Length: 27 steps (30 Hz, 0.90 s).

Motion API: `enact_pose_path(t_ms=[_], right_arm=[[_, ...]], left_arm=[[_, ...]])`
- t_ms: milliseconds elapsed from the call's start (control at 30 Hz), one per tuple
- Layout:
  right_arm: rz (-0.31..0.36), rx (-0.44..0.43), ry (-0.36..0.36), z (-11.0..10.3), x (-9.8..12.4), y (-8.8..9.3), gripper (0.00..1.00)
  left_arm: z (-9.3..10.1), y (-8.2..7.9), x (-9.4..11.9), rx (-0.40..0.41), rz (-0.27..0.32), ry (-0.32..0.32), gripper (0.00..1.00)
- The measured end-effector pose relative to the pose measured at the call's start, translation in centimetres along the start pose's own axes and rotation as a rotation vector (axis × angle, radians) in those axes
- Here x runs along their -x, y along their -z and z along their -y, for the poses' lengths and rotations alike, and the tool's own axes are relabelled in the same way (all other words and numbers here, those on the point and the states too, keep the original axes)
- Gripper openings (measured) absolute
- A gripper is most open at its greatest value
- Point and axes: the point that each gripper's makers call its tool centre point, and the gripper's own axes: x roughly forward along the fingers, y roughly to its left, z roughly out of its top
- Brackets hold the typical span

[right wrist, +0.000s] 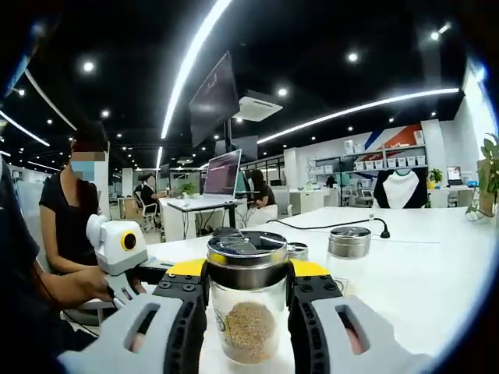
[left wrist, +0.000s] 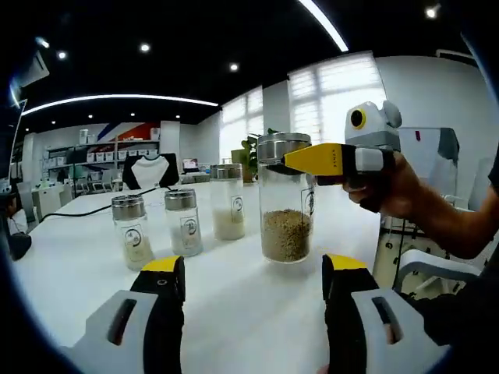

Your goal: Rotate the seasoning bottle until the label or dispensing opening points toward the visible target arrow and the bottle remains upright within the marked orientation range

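Office, white table (left wrist: pixel 234 312). My right gripper (right wrist: pixel 248 292) pinches big seasoning bottle (left wrist: pixel 285 202) below lid; left gripper (left wrist: pixel 253 284) spread, idle. I'd twist slowly, keep base flat, avoid neighbouring jars (left wrist: pixel 183 222); arrow unseen.

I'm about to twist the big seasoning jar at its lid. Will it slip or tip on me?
The big seasoning jar looks like smooth clear glass with a metal lid, so the right gripper closed around its neck may slip. It is tall and only partly filled with granules low down, so probably bottom-heavy, yet a sideways push up top could tip it.
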Motion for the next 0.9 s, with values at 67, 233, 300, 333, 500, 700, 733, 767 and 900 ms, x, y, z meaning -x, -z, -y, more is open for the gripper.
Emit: enact_pose_path(t_ms=[67,233,300,333,500,700,733,767,900], right_arm=[[0.000,-0.003,0.003,0.6,0.2,-0.2,0.36],[0.002,0.007,0.034,2.7,1.2,-0.6,0.36],[0.000,0.016,0.037,3.5,1.6,-0.7,0.36],[0.003,0.021,0.034,3.9,1.8,-0.7,0.36],[0.030,0.000,0.021,5.9,2.9,-0.6,0.36],[0.037,-0.015,0.073,8.3,3.7,-0.4,0.36],[0.039,-0.016,0.079,8.6,3.7,-0.4,0.36],[0.040,-0.016,0.085,8.9,3.7,-0.4,0.36],[0.020,-0.008,0.111,10.5,3.5,0.0,0.36]], left_arm=[[-0.2,0.0,0.1,0.009,0.001,-0.002,0.78],[-0.9,-0.1,0.2,0.018,0.008,-0.019,0.90],[-1.1,0.0,0.3,0.012,0.004,-0.031,0.94],[-1.3,0.1,0.3,0.007,-0.001,-0.035,0.95],[-1.9,0.1,0.6,0.030,-0.005,-0.036,0.98],[-2.4,-0.2,1.0,0.029,0.002,-0.043,1.00],[-2.5,-0.3,1.0,0.030,0.006,-0.045,1.00],[-2.5,-0.3,1.1,0.032,0.008,-0.045,1.00],[-2.7,-0.4,1.2,0.022,0.007,-0.049,1.00]])
